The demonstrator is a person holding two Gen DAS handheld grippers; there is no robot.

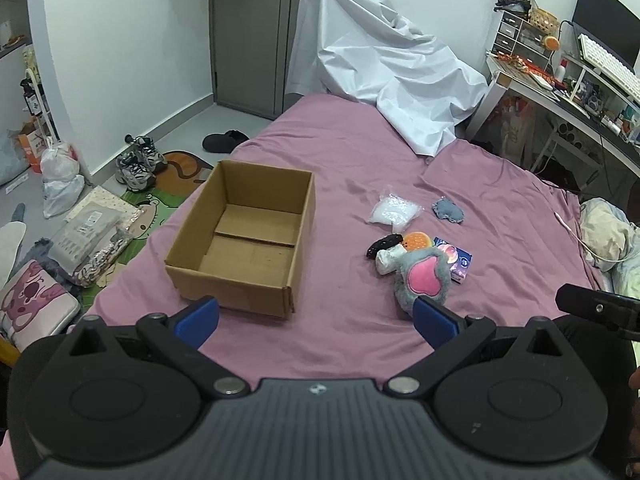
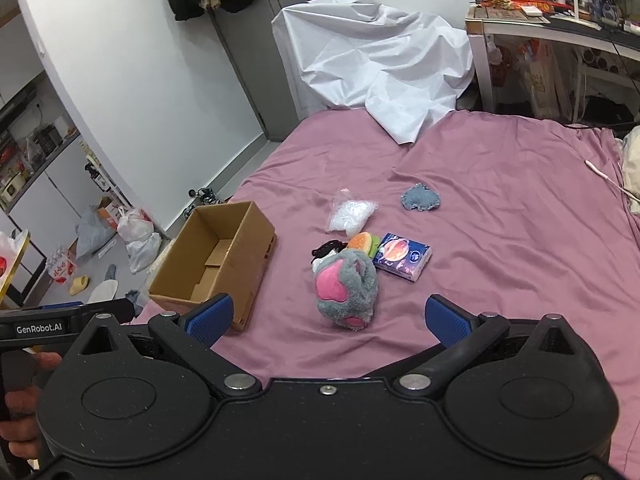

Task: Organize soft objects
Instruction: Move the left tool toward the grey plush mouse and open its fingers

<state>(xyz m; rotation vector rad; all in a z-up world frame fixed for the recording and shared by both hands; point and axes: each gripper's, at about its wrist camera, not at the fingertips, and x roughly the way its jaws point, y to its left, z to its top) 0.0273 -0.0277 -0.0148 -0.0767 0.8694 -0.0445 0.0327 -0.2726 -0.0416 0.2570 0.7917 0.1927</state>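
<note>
step: nothing boxed yet | left tongs (image 1: 316, 318) and right tongs (image 2: 328, 316) spread wide, nothing held | plush toy (image 2: 346, 290) on bed (image 2: 500, 240), right of cardboard box (image 2: 216, 256) | next: toy to be pinched gently by right tongs

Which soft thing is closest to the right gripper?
The grey plush toy with pink patches, right ahead of the right gripper; the others lie farther back.
</note>
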